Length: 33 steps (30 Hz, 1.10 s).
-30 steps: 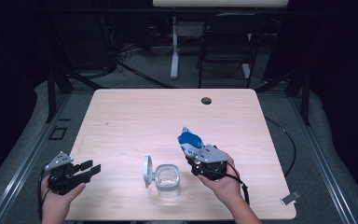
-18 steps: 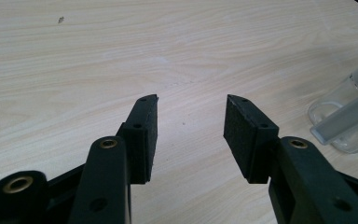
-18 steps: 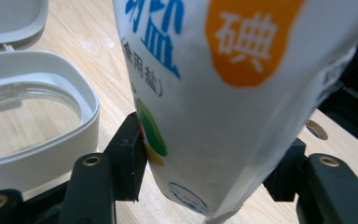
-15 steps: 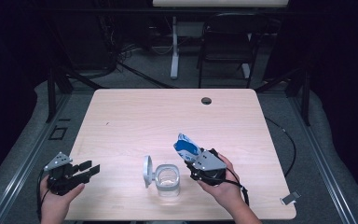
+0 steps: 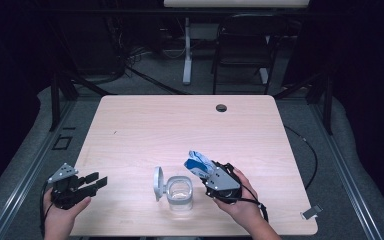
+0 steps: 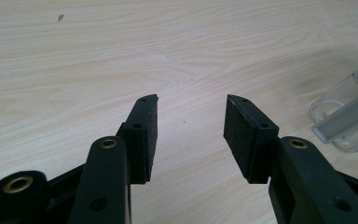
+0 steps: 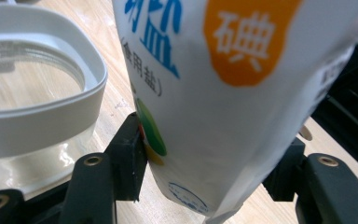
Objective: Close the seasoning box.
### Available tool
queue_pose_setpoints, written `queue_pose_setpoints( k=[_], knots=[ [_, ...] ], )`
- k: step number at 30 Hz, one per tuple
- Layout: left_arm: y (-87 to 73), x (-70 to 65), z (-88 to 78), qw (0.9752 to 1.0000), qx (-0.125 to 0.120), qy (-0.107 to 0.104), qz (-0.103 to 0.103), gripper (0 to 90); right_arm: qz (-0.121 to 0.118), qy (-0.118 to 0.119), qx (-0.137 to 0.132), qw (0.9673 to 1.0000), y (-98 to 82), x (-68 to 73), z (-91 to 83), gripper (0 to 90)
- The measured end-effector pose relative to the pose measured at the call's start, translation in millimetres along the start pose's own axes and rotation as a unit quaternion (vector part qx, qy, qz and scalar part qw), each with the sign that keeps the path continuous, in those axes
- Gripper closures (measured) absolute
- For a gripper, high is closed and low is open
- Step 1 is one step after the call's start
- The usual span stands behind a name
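A white and blue salt bag (image 5: 198, 163) (image 7: 223, 93) with an orange mark is clamped between the jaws of my right gripper (image 5: 211, 175) (image 7: 209, 172), just right of a clear jar (image 5: 180, 193) (image 7: 32, 121). The jar has a white rim, and its white hinged lid (image 5: 158, 183) stands open on its left. The bag is lifted and tilts up and left, its top near the jar's right side. My left gripper (image 5: 97, 181) (image 6: 191, 126) hovers over bare wood at the table's near left corner, open with nothing between its pads.
The light wooden table (image 5: 180, 130) has a dark cable hole (image 5: 221, 107) at the back. In the left gripper view the jar (image 6: 349, 116) is at the right edge. A chair (image 5: 242, 50) and a table leg (image 5: 186, 50) stand on the floor behind.
My right gripper has shifted the salt bag a little to the left, closer to the jar. The left gripper has stayed put.
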<state>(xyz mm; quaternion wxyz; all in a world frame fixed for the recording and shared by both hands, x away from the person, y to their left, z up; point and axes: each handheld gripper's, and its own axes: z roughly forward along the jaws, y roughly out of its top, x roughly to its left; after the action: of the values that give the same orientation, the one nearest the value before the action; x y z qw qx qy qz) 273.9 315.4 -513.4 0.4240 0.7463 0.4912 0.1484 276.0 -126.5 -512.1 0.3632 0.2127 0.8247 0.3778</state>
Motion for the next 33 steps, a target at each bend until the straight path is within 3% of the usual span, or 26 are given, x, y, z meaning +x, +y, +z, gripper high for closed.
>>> queue_pose_setpoints(
  k=[4, 8, 17, 23, 33],
  knots=[
    [0.1, 0.5, -0.4, 1.0000, 0.000, 0.001, -0.001, 55.2, -0.012, -0.003, -0.003, 0.9999, -2.3, 5.2, 1.1, 42.4],
    [-0.5, 0.8, 0.2, 1.0000, -0.001, 0.001, -0.002, 55.2, -0.040, -0.012, 0.006, 0.9991, -7.0, 11.4, 1.0, 42.5],
    [-1.2, 1.4, 1.3, 1.0000, 0.001, 0.001, -0.003, 55.2, -0.056, -0.015, 0.013, 0.9982, -17.3, 19.8, -0.6, 42.5],
    [-1.0, 1.2, 1.1, 1.0000, 0.002, 0.002, -0.002, 55.2, -0.081, -0.025, 0.019, 0.9962, -19.1, 21.8, -0.8, 42.5],
    [-1.1, 2.0, 0.5, 1.0000, 0.002, 0.002, -0.002, 55.2, -0.134, -0.040, 0.037, 0.9894, -21.4, 30.7, 2.4, 42.5]
  ],
)
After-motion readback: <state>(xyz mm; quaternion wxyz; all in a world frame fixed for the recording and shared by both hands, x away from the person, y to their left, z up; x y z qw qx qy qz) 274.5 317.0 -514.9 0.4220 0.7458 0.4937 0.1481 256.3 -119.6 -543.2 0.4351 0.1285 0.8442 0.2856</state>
